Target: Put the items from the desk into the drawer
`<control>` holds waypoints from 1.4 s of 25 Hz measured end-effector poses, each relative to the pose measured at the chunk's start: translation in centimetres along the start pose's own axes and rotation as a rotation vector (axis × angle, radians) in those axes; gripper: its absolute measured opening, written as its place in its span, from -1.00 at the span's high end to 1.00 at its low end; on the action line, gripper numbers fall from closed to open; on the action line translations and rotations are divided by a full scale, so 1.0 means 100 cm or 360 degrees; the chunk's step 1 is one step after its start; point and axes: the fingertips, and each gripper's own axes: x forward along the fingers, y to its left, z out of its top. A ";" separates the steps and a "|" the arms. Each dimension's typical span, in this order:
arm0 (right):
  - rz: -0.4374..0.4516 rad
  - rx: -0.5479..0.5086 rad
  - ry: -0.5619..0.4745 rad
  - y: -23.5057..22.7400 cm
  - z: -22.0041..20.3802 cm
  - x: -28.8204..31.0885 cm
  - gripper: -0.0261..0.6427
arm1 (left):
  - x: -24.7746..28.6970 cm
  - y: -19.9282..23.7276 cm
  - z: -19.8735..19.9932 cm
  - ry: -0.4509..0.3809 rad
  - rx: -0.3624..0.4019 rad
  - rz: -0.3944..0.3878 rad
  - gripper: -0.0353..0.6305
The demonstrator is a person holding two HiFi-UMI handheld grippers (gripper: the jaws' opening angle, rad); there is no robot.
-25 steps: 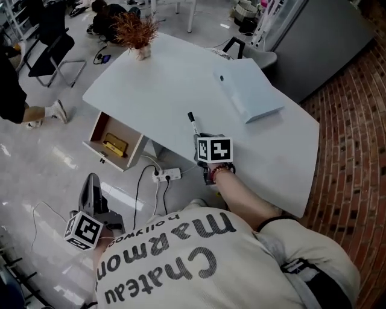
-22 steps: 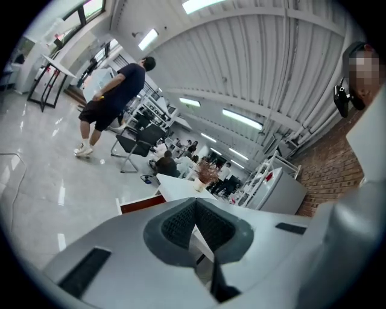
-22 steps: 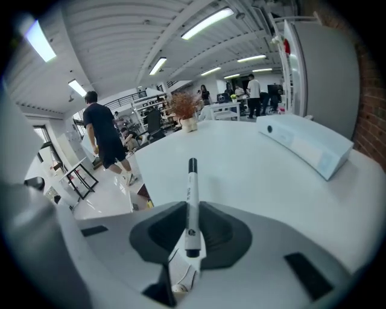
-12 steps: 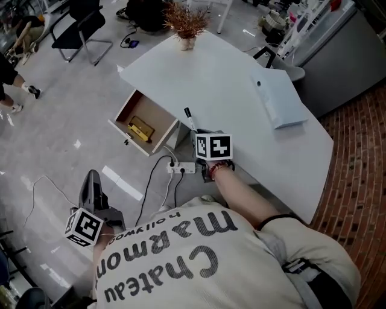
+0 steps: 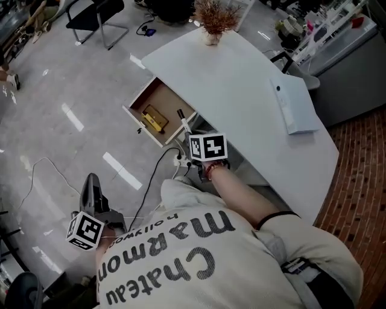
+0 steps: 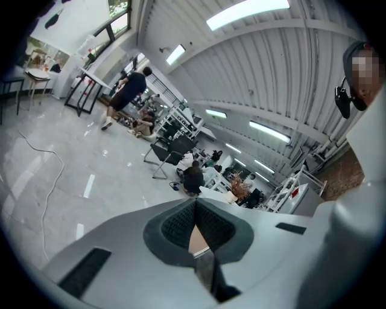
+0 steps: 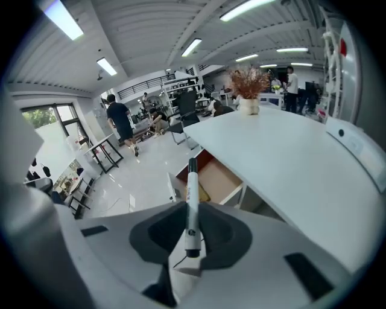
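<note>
My right gripper (image 5: 188, 130) is shut on a white marker pen (image 5: 182, 121) with a black cap, held just off the desk's near edge and pointing at the open drawer (image 5: 158, 112). In the right gripper view the marker (image 7: 191, 202) sticks forward between the jaws, with the drawer (image 7: 212, 178) below and ahead. A yellow item (image 5: 154, 118) lies inside the drawer. My left gripper (image 5: 91, 187) hangs low over the floor at the left, shut with nothing in it; its pads (image 6: 181, 222) meet.
On the white desk (image 5: 241, 90) stand a dried plant in a pot (image 5: 213, 18) at the far end and a flat pale-blue case (image 5: 292, 104) at the right. A power strip with cables (image 5: 180, 160) lies on the floor under the desk. Office chairs stand beyond.
The view has swung so the desk and drawer sit more central. My right gripper with the marker has come off the desk top toward the drawer. The left gripper stays low.
</note>
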 end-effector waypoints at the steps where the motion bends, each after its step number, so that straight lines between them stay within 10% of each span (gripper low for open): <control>1: 0.0008 -0.0011 0.0023 0.004 -0.001 0.006 0.72 | -0.002 0.005 0.001 -0.0001 -0.0010 0.0021 0.89; 18: 0.0082 -0.0222 0.0292 0.050 0.063 0.173 0.72 | 0.053 0.086 0.076 -0.0155 -0.0064 0.0334 0.89; 35: 0.0084 -0.0395 0.0823 0.018 0.016 0.328 0.72 | 0.146 0.151 0.076 0.0020 -0.0208 0.0604 0.89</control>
